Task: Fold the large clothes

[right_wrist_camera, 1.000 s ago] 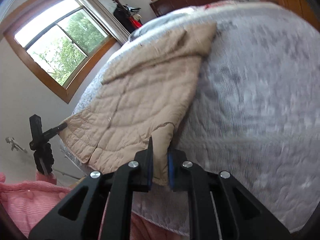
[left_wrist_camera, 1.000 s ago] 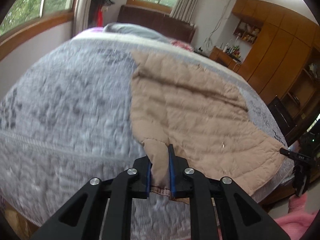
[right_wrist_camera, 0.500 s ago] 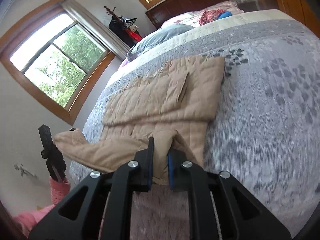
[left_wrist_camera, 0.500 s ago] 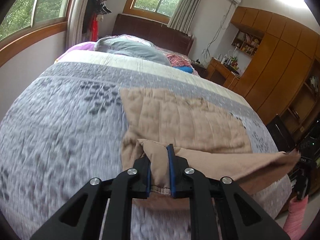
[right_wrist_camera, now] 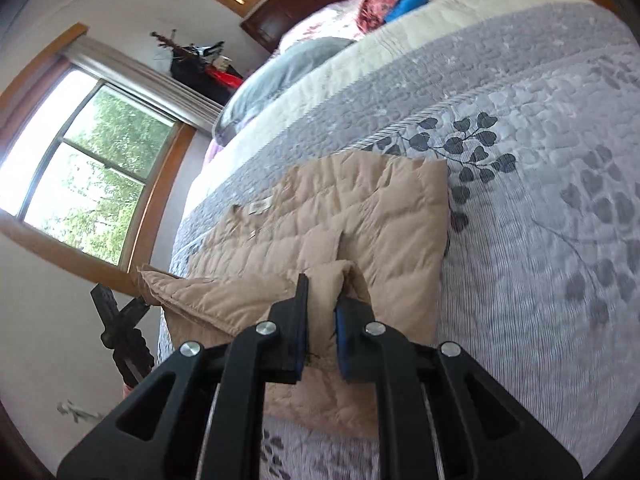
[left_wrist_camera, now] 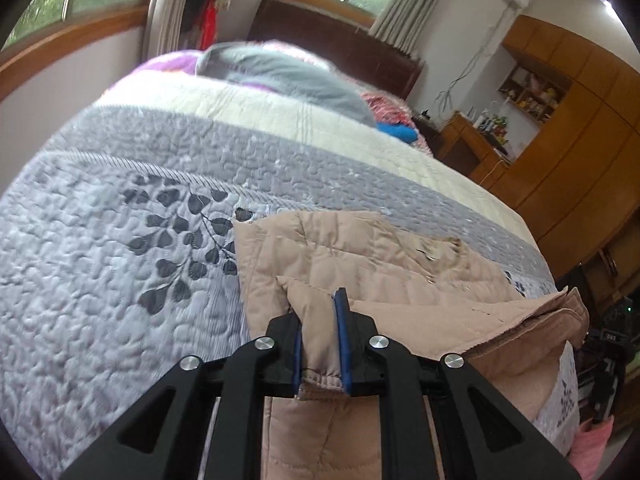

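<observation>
- The bed [left_wrist_camera: 120, 280], under a grey quilted cover with dark leaf prints, filled most of both views.
- The tan quilted jacket [left_wrist_camera: 380, 256] lay on the near part of the bed, its near edge lifted and doubled over toward the far side.
- A grey pillow [left_wrist_camera: 280, 76] rested at the far end, by the dark headboard [left_wrist_camera: 332, 36].
- The left gripper [left_wrist_camera: 320, 336] was clamped tight on the jacket's hem corner.
- The right gripper [right_wrist_camera: 322, 312] pinched the jacket's other near corner, fabric bunched between its blue pads.

Bedspread [left_wrist_camera: 120, 264] open left; pillow [left_wrist_camera: 288, 76] blocks far end.
</observation>
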Demonstrator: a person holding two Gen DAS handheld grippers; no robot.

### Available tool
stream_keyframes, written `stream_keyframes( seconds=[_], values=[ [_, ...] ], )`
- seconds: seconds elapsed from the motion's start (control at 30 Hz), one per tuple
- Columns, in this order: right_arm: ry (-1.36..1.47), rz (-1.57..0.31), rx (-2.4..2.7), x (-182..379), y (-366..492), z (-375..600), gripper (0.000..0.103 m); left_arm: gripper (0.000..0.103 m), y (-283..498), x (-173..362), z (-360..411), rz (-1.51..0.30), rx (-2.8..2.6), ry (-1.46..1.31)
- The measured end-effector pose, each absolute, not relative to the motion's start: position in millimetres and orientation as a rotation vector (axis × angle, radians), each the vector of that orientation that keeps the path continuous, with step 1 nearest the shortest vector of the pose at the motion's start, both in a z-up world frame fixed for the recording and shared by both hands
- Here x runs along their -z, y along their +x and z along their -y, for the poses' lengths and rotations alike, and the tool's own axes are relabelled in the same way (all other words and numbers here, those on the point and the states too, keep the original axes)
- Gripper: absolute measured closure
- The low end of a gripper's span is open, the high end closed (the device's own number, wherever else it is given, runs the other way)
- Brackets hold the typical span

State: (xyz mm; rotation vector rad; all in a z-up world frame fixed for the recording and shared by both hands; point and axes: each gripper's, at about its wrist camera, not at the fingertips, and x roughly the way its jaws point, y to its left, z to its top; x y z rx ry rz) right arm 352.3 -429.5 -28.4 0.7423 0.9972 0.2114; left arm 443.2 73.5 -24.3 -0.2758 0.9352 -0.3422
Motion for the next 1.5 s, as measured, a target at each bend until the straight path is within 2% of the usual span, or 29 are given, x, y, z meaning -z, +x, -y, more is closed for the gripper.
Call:
stream_keyframes(
  seconds=[0.3, 0.7, 0.77, 0.8, 0.83, 0.87, 0.9, 0.93, 1.03, 1.3, 1.37, 1.4, 1.43, 1.5],
  values=[
    [0.781, -1.07, -0.182, 68, 402, 440, 0.092, 0.089, 501, 67, -60, -1.031, 0.322, -0.284],
    [0.84, -1.088, -0.203, 91, 414, 451, 0.088, 0.084, 526, 84, -57, -1.092, 0.336, -0.322],
    [0.866, -1.057, -0.234, 85, 405, 458, 0.083, 0.081, 524, 79, -63, -1.096, 0.362, -0.356],
    [0.885, -1.039, -0.254, 81, 399, 462, 0.077, 0.077, 521, 74, -68, -1.093, 0.384, -0.384],
    [0.892, -1.024, -0.259, 78, 395, 464, 0.066, 0.074, 518, 69, -73, -1.087, 0.413, -0.41],
    [0.873, -0.999, -0.229, 71, 388, 468, 0.043, 0.068, 514, 64, -79, -1.079, 0.437, -0.429],
    [0.831, -0.966, -0.186, 62, 380, 472, 0.034, 0.06, 511, 60, -83, -1.07, 0.441, -0.436],
    [0.808, -0.945, -0.18, 58, 374, 475, 0.035, 0.057, 505, 55, -90, -1.055, 0.429, -0.437],
    [0.808, -0.932, -0.215, 52, 351, 475, 0.046, 0.055, 486, 48, -105, -1.031, 0.41, -0.429],
    [0.612, -1.065, -0.24, 74, 322, 412, 0.049, 0.055, 422, 73, -85, -1.071, 0.428, -0.296],
    [0.561, -1.09, -0.221, 81, 322, 399, 0.064, 0.055, 414, 81, -76, -1.075, 0.401, -0.261],
    [0.543, -1.093, -0.207, 82, 323, 396, 0.068, 0.06, 410, 83, -70, -1.063, 0.374, -0.232],
    [0.522, -1.096, -0.193, 82, 325, 392, 0.079, 0.062, 408, 83, -66, -1.052, 0.356, -0.208],
    [0.524, -1.088, -0.199, 76, 328, 387, 0.093, 0.076, 404, 76, -60, -1.023, 0.32, -0.17]
  ],
)
